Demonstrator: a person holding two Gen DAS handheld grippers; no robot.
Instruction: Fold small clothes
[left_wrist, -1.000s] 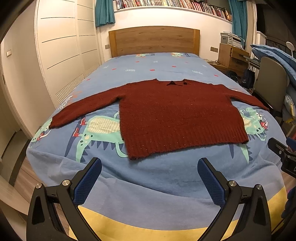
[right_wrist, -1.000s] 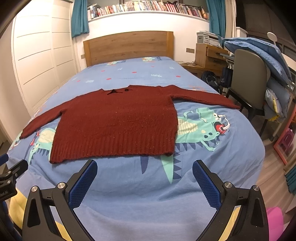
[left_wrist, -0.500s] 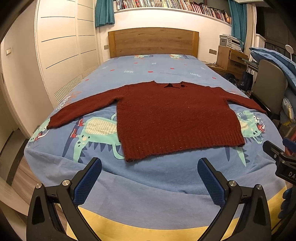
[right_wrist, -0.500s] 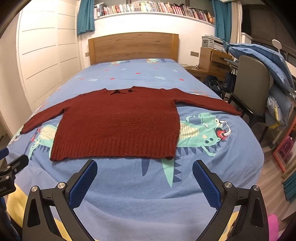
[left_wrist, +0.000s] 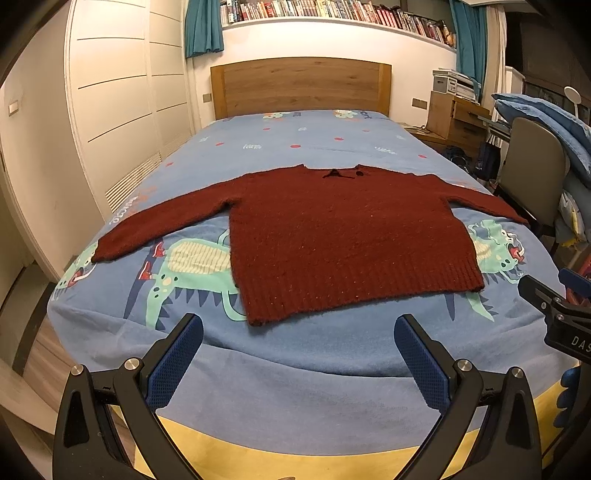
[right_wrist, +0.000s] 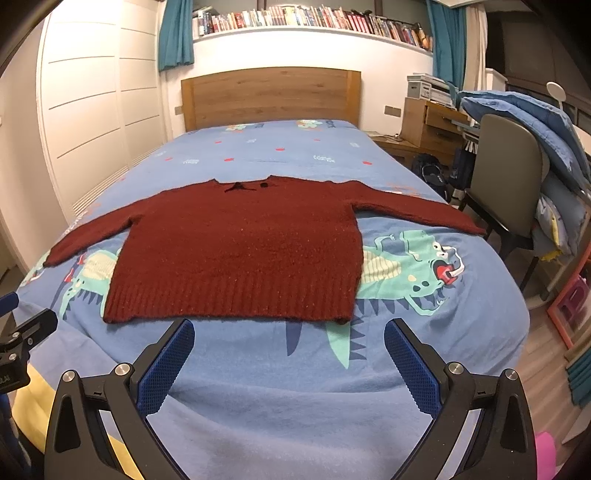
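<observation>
A dark red knitted sweater (left_wrist: 332, 236) lies flat on the bed, front up, both sleeves spread out to the sides, hem towards me. It also shows in the right wrist view (right_wrist: 243, 251). My left gripper (left_wrist: 298, 325) is open and empty, hovering over the bed's near end just short of the hem's left corner. My right gripper (right_wrist: 289, 332) is open and empty, just short of the hem's right part. Each gripper shows at the edge of the other's view.
The bed (left_wrist: 332, 354) has a blue dinosaur-print cover and a wooden headboard (left_wrist: 299, 85). White wardrobes (left_wrist: 110, 110) stand at the left. A chair (right_wrist: 513, 177) draped with blue bedding and a wooden desk (right_wrist: 428, 125) stand at the right.
Both grippers have drawn back a little and risen, so the sweater sits slightly farther away and higher in both views. Both stay open. The sweater has not moved.
</observation>
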